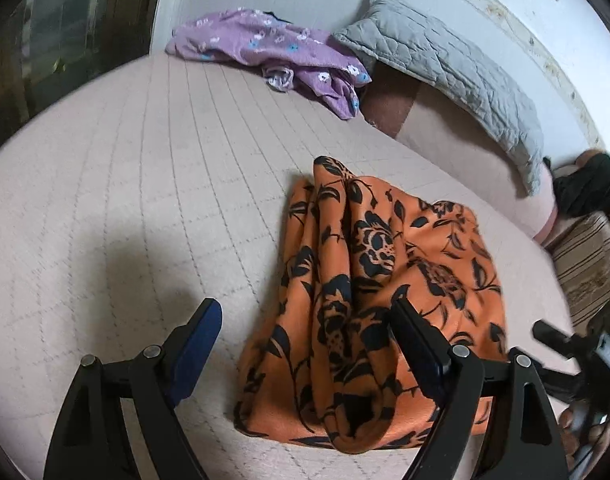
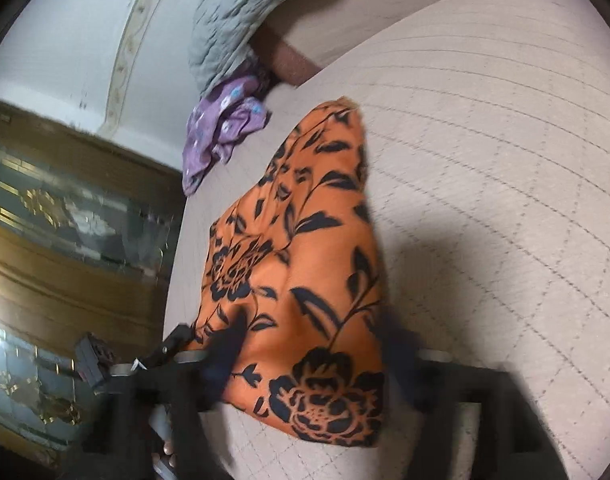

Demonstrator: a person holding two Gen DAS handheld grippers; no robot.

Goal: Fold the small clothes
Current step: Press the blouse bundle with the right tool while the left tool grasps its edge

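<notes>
An orange garment with a black flower print (image 1: 369, 304) lies bunched in folds on the pale quilted bed (image 1: 145, 200). It also shows in the right wrist view (image 2: 305, 280). My left gripper (image 1: 305, 312) is open and hovers over the garment's near left part, its right finger over the cloth. My right gripper (image 2: 313, 340) is open, blurred, and straddles the garment's near end. The other gripper shows at the left edge of the right wrist view (image 2: 105, 356). Neither holds cloth.
A purple flowered garment (image 1: 281, 52) lies crumpled at the far end of the bed, also in the right wrist view (image 2: 221, 132). A grey quilted pillow (image 1: 445, 64) leans against the wall. A wooden glass-front cabinet (image 2: 65, 240) stands beside the bed.
</notes>
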